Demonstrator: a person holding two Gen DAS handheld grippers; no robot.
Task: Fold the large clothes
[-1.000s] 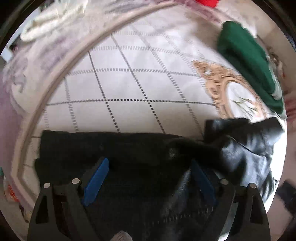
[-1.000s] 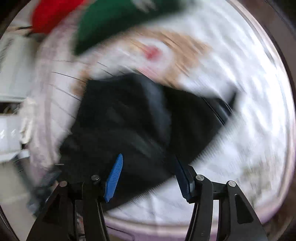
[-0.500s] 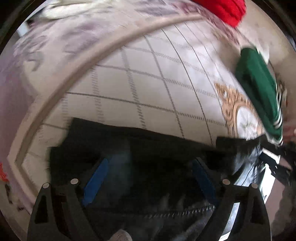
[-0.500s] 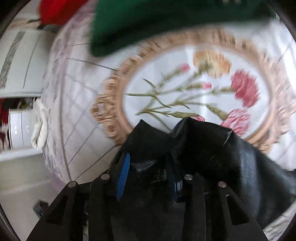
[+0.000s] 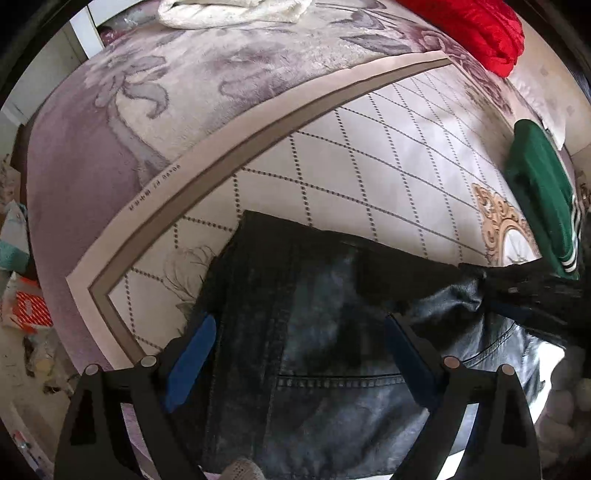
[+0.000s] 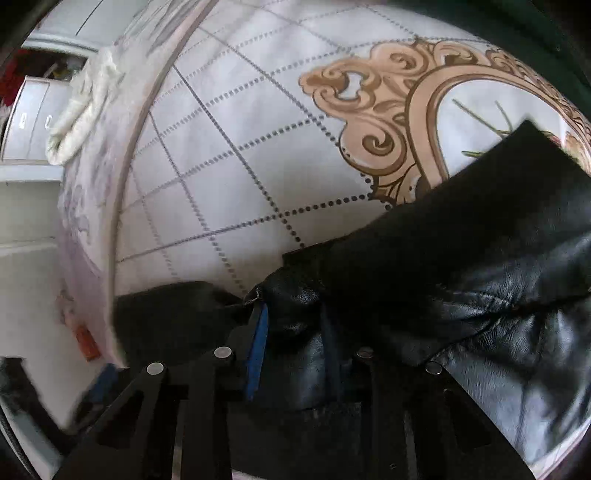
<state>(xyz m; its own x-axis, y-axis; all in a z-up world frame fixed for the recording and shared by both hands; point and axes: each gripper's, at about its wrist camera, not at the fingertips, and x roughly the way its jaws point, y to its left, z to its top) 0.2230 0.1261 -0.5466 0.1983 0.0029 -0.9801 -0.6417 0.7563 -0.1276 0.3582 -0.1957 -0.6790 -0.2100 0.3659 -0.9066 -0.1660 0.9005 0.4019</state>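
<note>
A black leather jacket (image 5: 332,332) lies spread on the patterned bedspread (image 5: 369,155). My left gripper (image 5: 299,354) hovers over the jacket's body, pointing steeply down. Its blue pads stand wide apart and grip nothing. My right gripper (image 6: 295,343) is at the jacket's upper edge, and its jaws are closing with a bunched fold of the leather (image 6: 295,306) pinched between the blue pads. In the left wrist view the right gripper (image 5: 535,295) comes in as a dark shape at the right, with creases in the leather drawn toward it.
A folded green garment (image 5: 539,199) lies at the right of the bed, a red one (image 5: 476,29) at the far corner, and a cream one (image 5: 229,11) at the far edge. A gold medallion (image 6: 388,110) marks the bedspread. Floor clutter (image 5: 26,306) lies past the bed's left edge.
The right gripper swept down onto the jacket's edge and its jaws narrowed around a fold of leather. The left gripper drifted and rolled over the jacket, staying open.
</note>
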